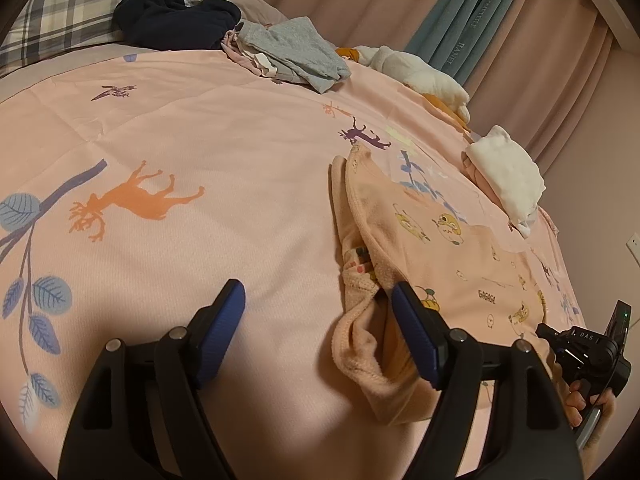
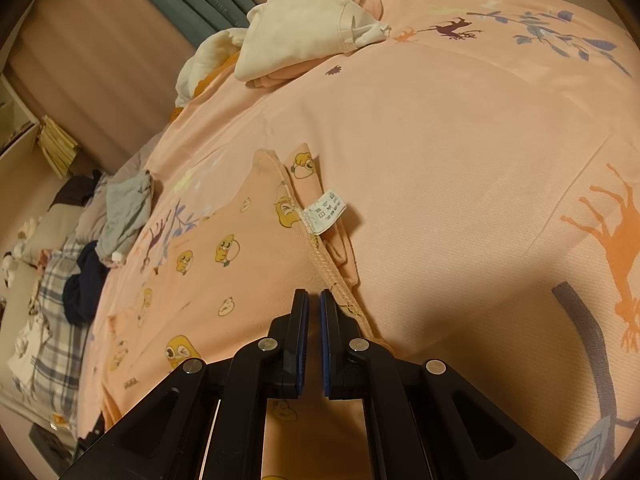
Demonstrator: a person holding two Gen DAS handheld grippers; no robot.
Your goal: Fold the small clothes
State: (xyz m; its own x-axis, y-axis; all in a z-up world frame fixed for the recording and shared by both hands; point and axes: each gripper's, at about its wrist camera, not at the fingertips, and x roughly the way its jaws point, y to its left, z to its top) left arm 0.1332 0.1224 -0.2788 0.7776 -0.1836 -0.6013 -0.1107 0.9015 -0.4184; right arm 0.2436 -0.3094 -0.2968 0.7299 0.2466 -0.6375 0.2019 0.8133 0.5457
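Two tools in play over the bed [image 1: 208,128]. We note the peach garment [image 1: 440,248], printed with small yellow cartoon figures, lying flat on the pink animal-print bedspread, at about 3 o'clock in the left wrist view and 8 o'clock in the right wrist view. One side appears already turned in: a doubled edge with a fleecy inner face shows along its left border in the left view, and the care label [image 2: 326,212] lies exposed at the seam in the right view. We judge it is spread flat like this so that each fold can be laid and pressed against the mattress.

Left tool [image 1: 316,300]: jaws spread wide, nothing between the pads. Its right finger [image 1: 416,336] sits at the folded edge of the garment; the left finger is over bare bedspread. We read this as released, straddling the fold edge.

Right tool [image 2: 314,304]: jaws clenched with only a thin slit between the pads. No cloth shows between them; the stitched hem [image 2: 340,288] runs just beside the right pad. It likely pins the garment down or rests on it; which, we cannot tell.

Both tools angle downward toward the bed. In the left view a hand [image 1: 580,400] grips the right tool's handle at 4 o'clock.

Other clothes sit apart: a white folded stack [image 1: 508,176] at 2 o'clock, a grey pile [image 1: 296,52] and a dark garment [image 1: 176,16] at 12 o'clock.
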